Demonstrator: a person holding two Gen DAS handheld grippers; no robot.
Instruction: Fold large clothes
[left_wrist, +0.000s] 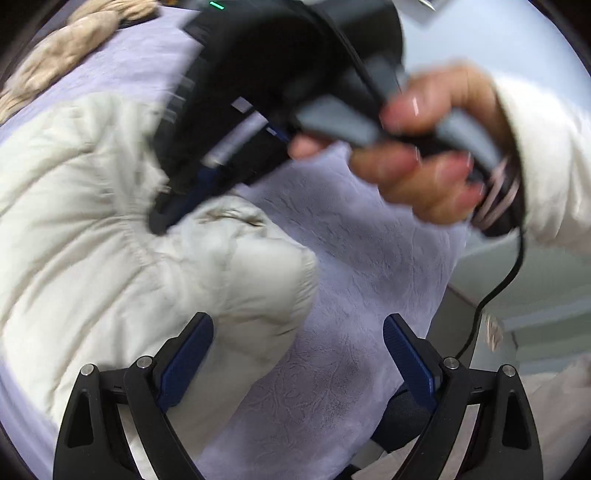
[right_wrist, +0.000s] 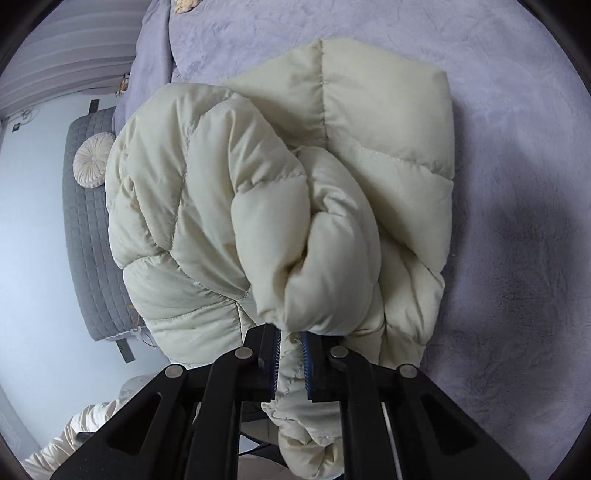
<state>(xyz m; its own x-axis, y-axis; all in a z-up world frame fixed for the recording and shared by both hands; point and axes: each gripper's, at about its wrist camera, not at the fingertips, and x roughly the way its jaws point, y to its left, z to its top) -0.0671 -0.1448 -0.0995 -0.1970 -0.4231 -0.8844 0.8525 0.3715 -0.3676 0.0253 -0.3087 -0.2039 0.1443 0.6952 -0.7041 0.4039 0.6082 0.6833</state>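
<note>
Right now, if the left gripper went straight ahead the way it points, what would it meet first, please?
Probably the lilac bedspread: the open left gripper frames mostly bare cover, with the jacket edging in beside its left jaw. Depth is unclear.

jacket on the bed, gripped from both sides
the puffer jacket (right_wrist: 229, 206) lay on the bedspread (right_wrist: 517, 221), bunched between the right gripper (right_wrist: 291, 354) fingers; the left gripper (left_wrist: 297, 354) hung over the bedspread beside the jacket's edge.

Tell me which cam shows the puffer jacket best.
Right wrist: the cream puffer jacket fills the frame, sharp, pinched in the right tongs. Left wrist shows only a blurred part of it, behind the open left tongs.
</note>
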